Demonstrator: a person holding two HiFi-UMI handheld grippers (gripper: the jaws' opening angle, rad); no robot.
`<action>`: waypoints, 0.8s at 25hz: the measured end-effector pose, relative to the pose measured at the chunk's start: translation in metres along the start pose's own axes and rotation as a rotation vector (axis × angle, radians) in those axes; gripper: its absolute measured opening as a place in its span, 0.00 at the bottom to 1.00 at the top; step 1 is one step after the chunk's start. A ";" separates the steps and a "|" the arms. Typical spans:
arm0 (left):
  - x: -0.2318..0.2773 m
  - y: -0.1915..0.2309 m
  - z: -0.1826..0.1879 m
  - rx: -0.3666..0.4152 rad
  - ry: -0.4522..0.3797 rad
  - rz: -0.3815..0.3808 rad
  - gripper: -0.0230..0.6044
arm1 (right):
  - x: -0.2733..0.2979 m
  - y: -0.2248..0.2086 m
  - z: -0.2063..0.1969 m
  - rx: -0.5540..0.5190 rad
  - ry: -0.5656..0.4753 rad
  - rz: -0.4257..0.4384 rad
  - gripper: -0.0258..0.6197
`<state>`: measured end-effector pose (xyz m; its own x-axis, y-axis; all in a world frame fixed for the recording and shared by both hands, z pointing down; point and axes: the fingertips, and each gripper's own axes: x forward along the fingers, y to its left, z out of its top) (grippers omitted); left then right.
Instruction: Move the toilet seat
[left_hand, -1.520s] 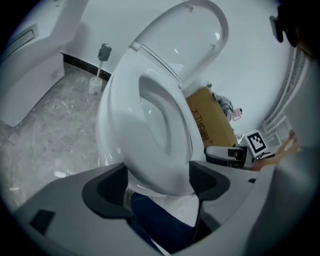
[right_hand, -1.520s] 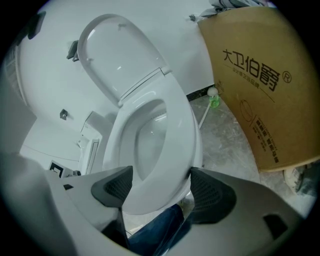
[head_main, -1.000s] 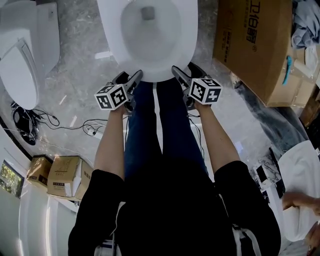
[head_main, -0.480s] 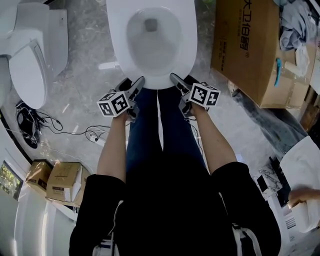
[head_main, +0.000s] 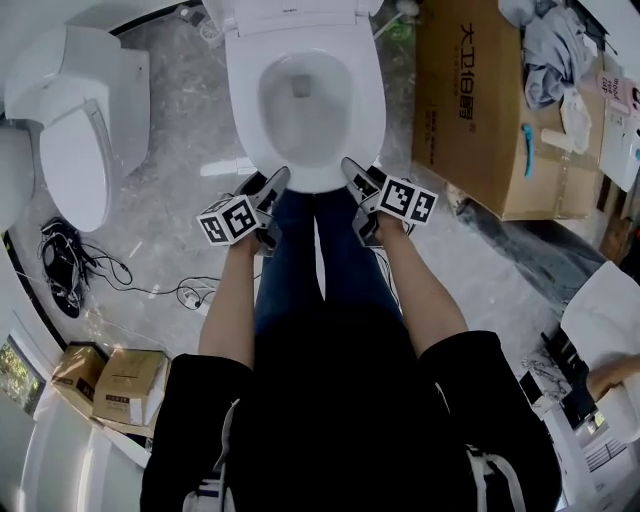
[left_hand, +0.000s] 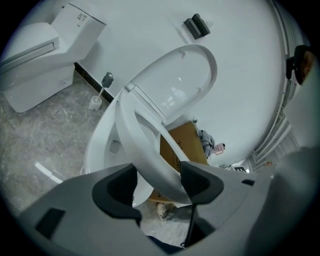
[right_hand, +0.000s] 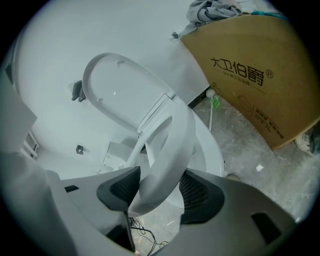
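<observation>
Position of toilet seat: in the head view it lies over the bowl of the centre toilet, with its front edge toward the person. Both gripper views show the seat raised clear of the bowl rim and tilted, attached at its rear end. The lid stands open behind it, close to the white wall.

Left gripper: engaged at the front-left of the seat. In the left gripper view the seat ring passes between the jaws of the left gripper. The pads clamp on the ring from either side.

Right gripper: engaged at the front-right of the seat. In the right gripper view the ring sits between the jaws of the right gripper. These jaws have just been closing, and both dark pads now bear on the ring. The lid is visible beyond.

Surroundings:
- A second toilet with its lid down stands to the left, well apart.
- A large cardboard box with printed characters stands just right of the centre toilet, with grey cloth on top.
- Black cables lie on the grey marble floor.
- A toilet brush stands in its holder at the wall base
</observation>
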<state>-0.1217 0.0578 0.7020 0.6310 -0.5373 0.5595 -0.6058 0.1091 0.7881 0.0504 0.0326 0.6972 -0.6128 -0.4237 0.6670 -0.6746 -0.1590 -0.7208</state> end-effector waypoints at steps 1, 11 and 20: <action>-0.002 -0.003 0.003 -0.005 -0.006 -0.001 0.47 | -0.002 0.004 0.002 0.003 -0.003 0.000 0.45; -0.014 -0.043 0.044 -0.034 -0.068 -0.033 0.47 | -0.018 0.039 0.031 0.029 -0.049 0.005 0.44; -0.022 -0.062 0.065 -0.069 -0.094 -0.040 0.48 | -0.028 0.062 0.051 0.049 -0.075 0.004 0.44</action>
<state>-0.1294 0.0081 0.6238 0.6043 -0.6177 0.5032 -0.5443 0.1412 0.8269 0.0467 -0.0109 0.6241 -0.5818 -0.4899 0.6493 -0.6501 -0.1997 -0.7332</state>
